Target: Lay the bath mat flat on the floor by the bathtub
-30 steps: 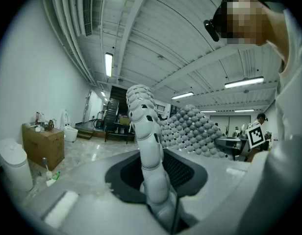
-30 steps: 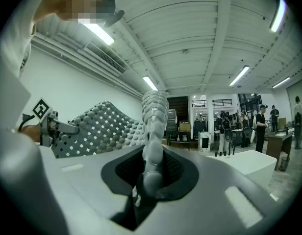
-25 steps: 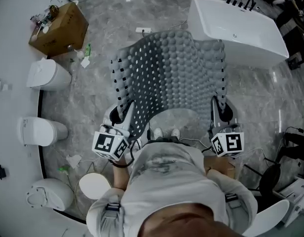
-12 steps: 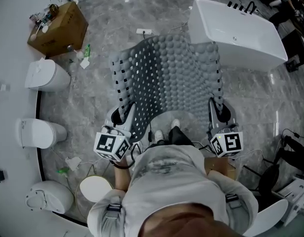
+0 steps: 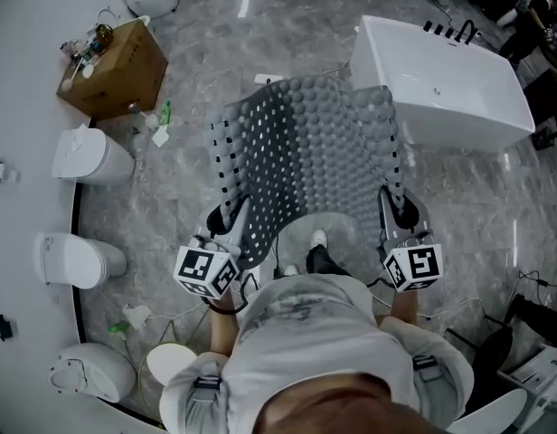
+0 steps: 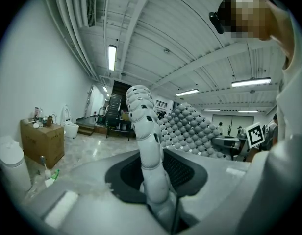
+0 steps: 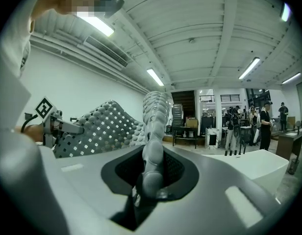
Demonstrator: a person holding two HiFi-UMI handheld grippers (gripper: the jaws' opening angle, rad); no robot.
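Grey, bobbled, hole-dotted bath mat

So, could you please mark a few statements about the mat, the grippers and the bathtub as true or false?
1. The left gripper and right gripper are each shut on the bath mat. True.
2. The bath mat lies flat on the floor. False: it is held up, curved, between the grippers.
3. The bathtub stands ahead on the person's right. True.
4. The cardboard box sits in the bathtub. False: it stands on the floor at the left.
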